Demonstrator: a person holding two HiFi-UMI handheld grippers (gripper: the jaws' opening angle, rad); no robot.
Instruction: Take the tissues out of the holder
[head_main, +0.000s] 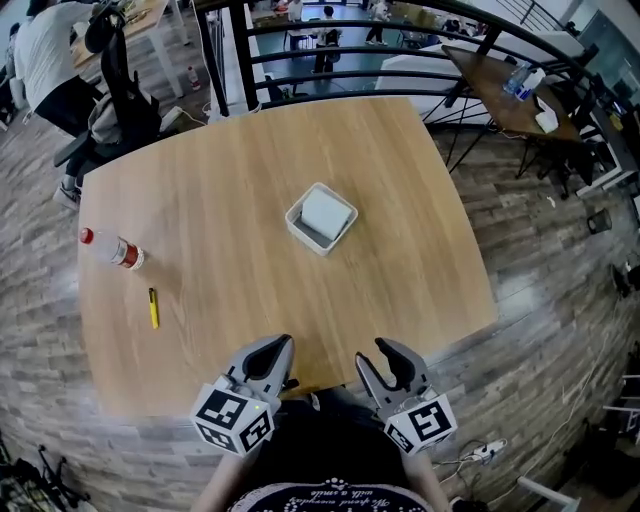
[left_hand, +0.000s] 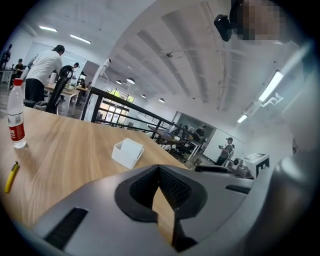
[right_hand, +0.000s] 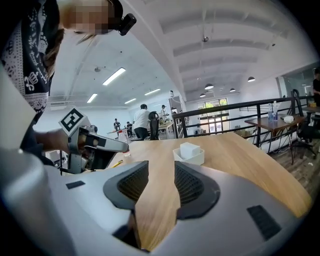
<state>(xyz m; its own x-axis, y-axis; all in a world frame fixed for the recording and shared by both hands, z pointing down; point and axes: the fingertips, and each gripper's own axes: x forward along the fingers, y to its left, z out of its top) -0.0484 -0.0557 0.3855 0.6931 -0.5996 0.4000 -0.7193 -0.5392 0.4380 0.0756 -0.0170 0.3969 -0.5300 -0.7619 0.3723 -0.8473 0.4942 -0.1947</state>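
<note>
A white square tissue holder (head_main: 303, 228) stands near the middle of the round wooden table (head_main: 220, 190), with a white pack of tissues (head_main: 327, 212) sticking up out of it. Both grippers hover at the table's near edge, well short of the holder. My left gripper (head_main: 284, 345) has its fingertips touching, with nothing between them. My right gripper (head_main: 374, 353) is open, only bare tabletop showing in the gap. The left gripper view shows the holder (left_hand: 123, 157) ahead beyond the left gripper (left_hand: 159, 170). The right gripper view shows the holder (right_hand: 189, 159) ahead of the right gripper (right_hand: 161, 172).
A water bottle (head_main: 112, 249) with a red cap lies at the table's left, and a yellow pen (head_main: 153, 308) lies nearer to me. A black railing (head_main: 330, 30) runs behind the table. An office chair (head_main: 120, 80) stands at the back left, another table (head_main: 500, 85) at the back right.
</note>
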